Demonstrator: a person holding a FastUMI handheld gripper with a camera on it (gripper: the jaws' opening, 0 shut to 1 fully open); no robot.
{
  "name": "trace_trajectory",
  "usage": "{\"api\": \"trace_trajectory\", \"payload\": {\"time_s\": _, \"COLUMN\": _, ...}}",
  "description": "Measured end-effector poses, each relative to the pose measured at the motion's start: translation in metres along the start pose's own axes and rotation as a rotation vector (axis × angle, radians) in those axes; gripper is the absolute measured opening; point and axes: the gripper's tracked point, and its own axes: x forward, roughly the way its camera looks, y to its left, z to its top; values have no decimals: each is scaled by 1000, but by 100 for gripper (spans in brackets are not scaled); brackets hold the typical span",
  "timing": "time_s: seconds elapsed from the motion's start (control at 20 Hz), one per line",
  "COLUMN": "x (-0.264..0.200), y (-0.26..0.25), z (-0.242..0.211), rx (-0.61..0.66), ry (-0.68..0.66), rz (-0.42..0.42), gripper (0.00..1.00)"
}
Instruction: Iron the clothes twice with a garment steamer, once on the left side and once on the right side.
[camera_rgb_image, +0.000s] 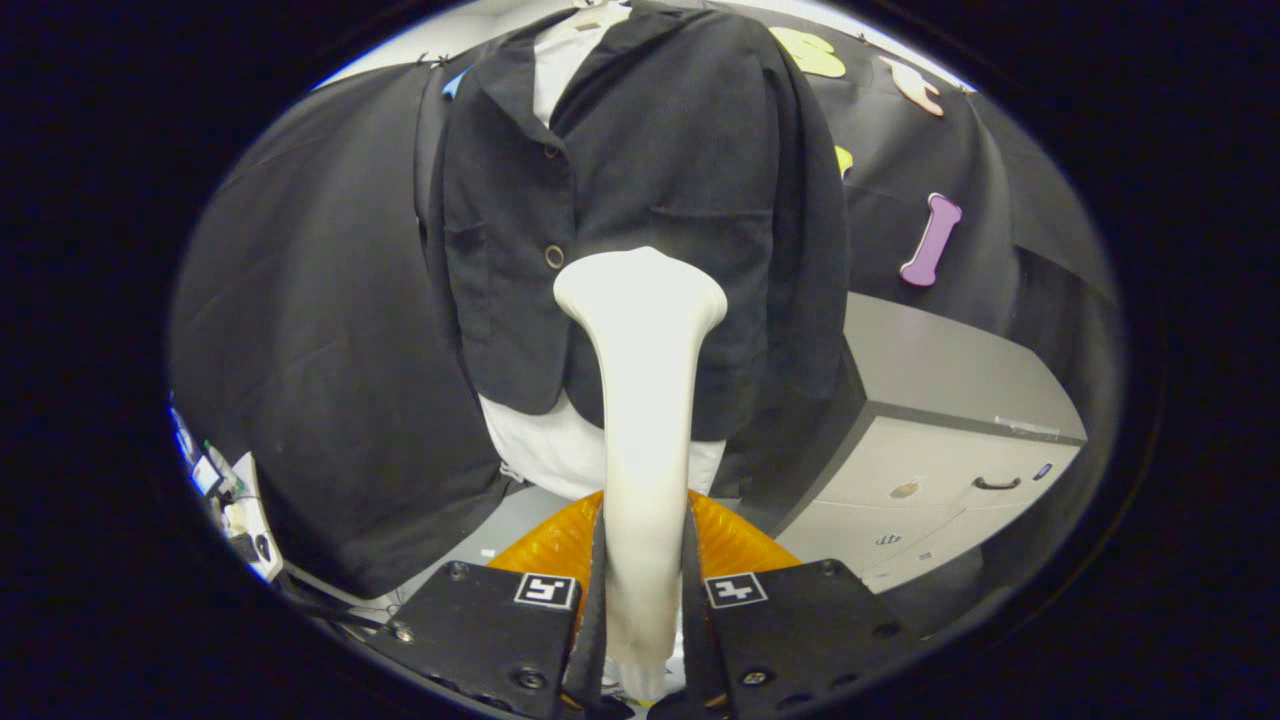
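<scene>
So the gripper (645, 600) is pinching the garment steamer (640, 400) by its handle, both fingers (598, 590) pressing in on either side with only the handle's width between them. The steamer is sticking straight out ahead of the fingers, and its wide pale head is sitting right in front of the dark jacket (640, 200), around the lower buttons; can't tell if it's actually touching the fabric.

The jacket is hanging over a white shirt (560, 450), whose hem is peeking out underneath and whose collar is showing up top. Something orange and ribbed (545, 548) is lying just behind the fingers, below the shirt.

Room-wise, black cloth (320, 300) is draping all around the back. A grey cabinet (940, 440) with drawers is standing beside the jacket, close to its sleeve. Some small cluttered bits (225, 495) are sitting low on the other side, too blurry to make out.
</scene>
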Motion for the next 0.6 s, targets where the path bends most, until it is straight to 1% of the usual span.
{"api": "trace_trajectory", "payload": {"time_s": 0.3, "x": -27, "y": 25, "z": 51, "rx": -12, "ry": -105, "rz": 39, "gripper": 34}}
{"api": "trace_trajectory", "payload": {"time_s": 0.6, "x": -46, "y": 69, "z": 107, "rx": -52, "ry": -220, "rz": 100, "gripper": 34}}
